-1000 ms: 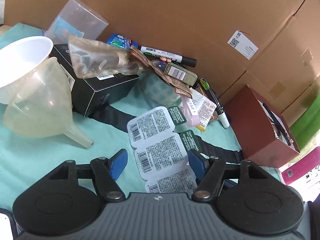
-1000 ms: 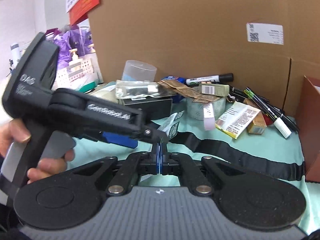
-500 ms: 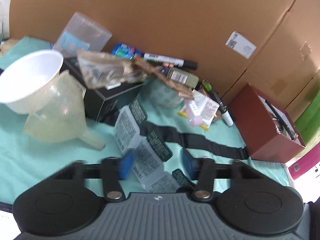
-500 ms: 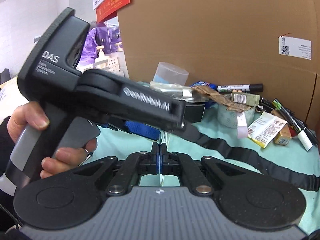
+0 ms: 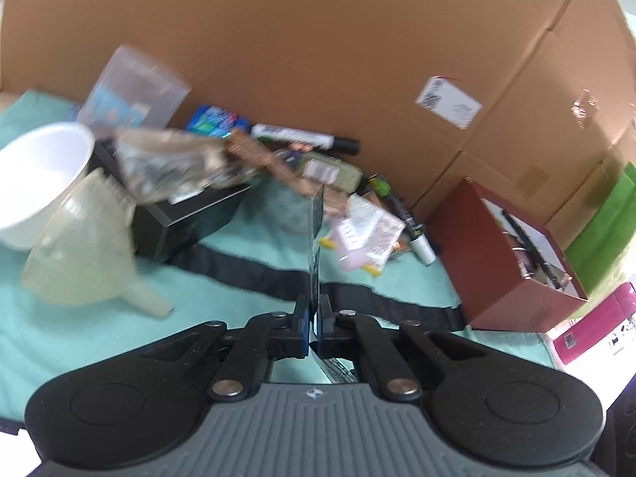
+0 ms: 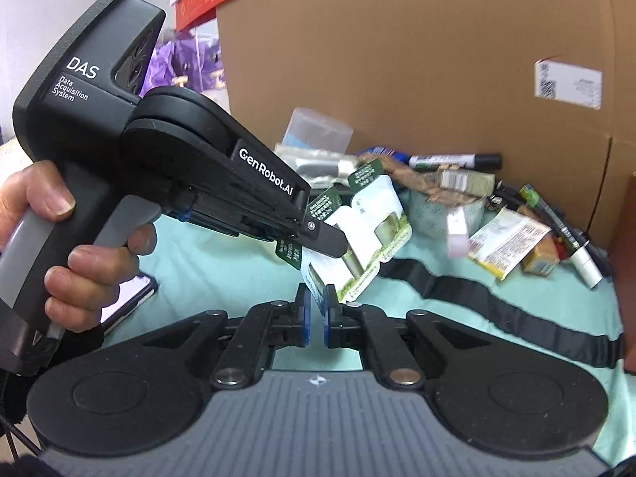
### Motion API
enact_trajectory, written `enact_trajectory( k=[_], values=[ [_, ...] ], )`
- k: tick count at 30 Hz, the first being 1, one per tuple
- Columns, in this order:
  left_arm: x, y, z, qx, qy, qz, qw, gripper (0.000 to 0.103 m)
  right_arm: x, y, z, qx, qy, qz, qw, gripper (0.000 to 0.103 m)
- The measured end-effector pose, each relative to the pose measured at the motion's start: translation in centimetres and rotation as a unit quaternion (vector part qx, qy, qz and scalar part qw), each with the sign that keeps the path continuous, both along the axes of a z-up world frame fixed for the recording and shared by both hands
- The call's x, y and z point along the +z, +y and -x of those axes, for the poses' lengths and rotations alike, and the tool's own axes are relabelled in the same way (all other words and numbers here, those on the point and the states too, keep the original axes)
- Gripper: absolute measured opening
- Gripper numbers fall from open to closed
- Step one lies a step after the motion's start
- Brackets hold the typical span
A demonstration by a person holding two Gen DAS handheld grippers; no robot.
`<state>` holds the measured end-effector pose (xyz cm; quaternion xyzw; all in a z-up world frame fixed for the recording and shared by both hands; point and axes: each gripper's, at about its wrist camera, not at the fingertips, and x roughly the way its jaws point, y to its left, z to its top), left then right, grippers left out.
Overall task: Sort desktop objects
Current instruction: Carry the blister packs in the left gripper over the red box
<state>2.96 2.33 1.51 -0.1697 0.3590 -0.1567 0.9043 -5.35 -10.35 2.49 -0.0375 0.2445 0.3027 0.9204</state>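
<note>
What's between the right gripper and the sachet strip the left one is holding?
Nothing visible. The sachet strip is clamped in the left gripper and held clear of the table. Its lower corner sits just above the right gripper, whose jaws are slightly parted. No other object lies in that gap.

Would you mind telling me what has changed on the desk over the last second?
The left gripper, open around the white sachet strip a second ago, has shut on it and lifted it off the teal cloth. The right gripper, shut before, has opened slightly at the strip's lower edge. The funnel, black box and marker stayed put.
</note>
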Motion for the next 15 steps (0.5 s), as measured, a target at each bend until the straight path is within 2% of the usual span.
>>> enact_trajectory(
  k=[8, 15],
  values=[
    [3.8, -4.8, -0.6, -0.055, -0.050, 0.008, 0.9972, 0.000, 2.2, -4.0, 0.9, -0.053, -0.049, -0.025, 0.997, 0.003],
    [7.3, -12.1, -1.6, -0.130, -0.100, 0.032, 0.9860, 0.000, 4.8, -9.7, 2.4, -0.133, -0.115, -0.043, 0.983, 0.003]
  ],
)
